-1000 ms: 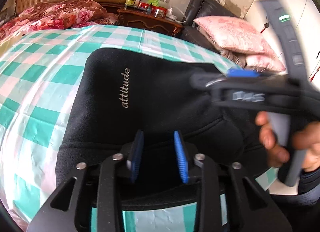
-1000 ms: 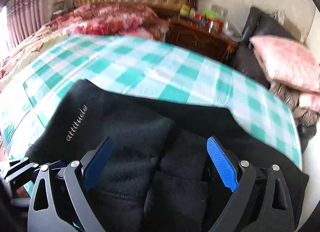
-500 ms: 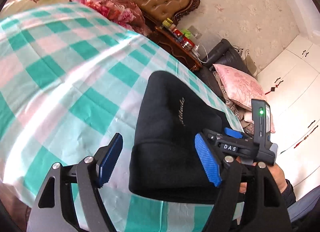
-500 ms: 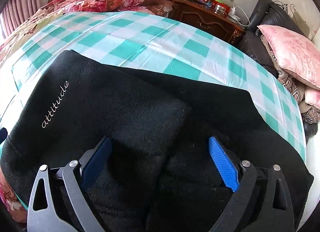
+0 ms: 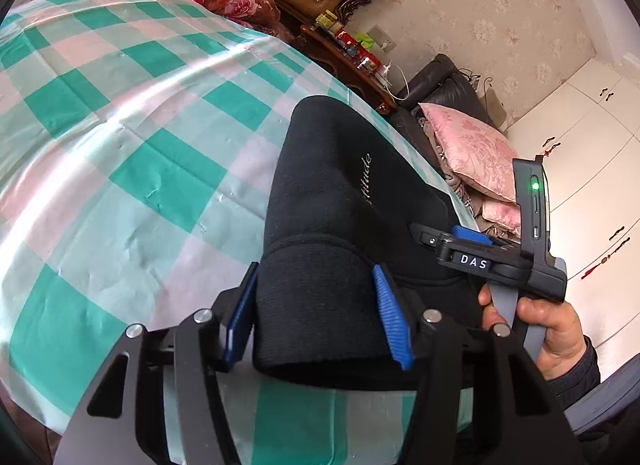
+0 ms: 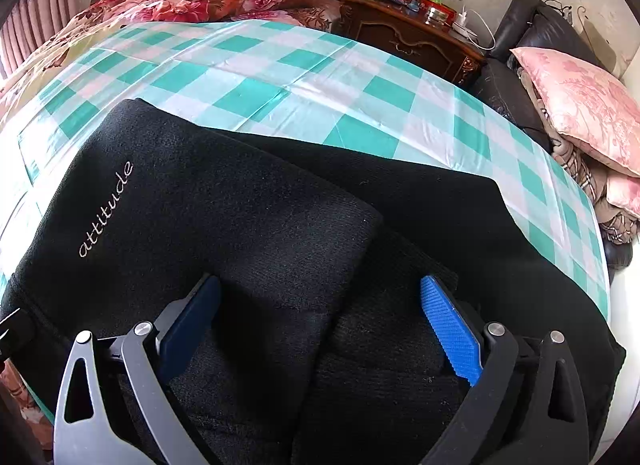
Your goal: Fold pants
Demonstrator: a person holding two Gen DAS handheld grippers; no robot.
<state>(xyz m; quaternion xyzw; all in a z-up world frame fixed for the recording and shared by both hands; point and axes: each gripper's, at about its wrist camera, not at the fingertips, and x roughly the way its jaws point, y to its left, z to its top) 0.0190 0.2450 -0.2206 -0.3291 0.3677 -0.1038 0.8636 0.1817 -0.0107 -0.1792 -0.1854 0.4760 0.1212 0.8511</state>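
- The black pants [image 6: 248, 201] are laid on the green-and-white checked cloth [image 5: 120, 137] that covers the bed, already doubled into a thick bundle; the "attitude" lettering [image 6: 106, 211] is turned upward on the top layer.
- The left gripper [image 5: 320, 317] is brought to the near ribbed end of the bundle, and its blue pads [image 5: 390, 323] are set on either side of that end. The jaws are closing, the fabric lies between them, and one pad is seen against the cloth while a gap is left at the other, so a firm grip is not yet made.
- The right gripper [image 6: 320, 325] is held low over the overlapped layers with its jaws spread wide; nothing is clamped, and it is judged to be placed there to steady the stack.
- The person's hand [image 5: 552, 333] is seen around the right gripper's handle in the left view.
- The next fold is judged to depend on both ends being taken together.
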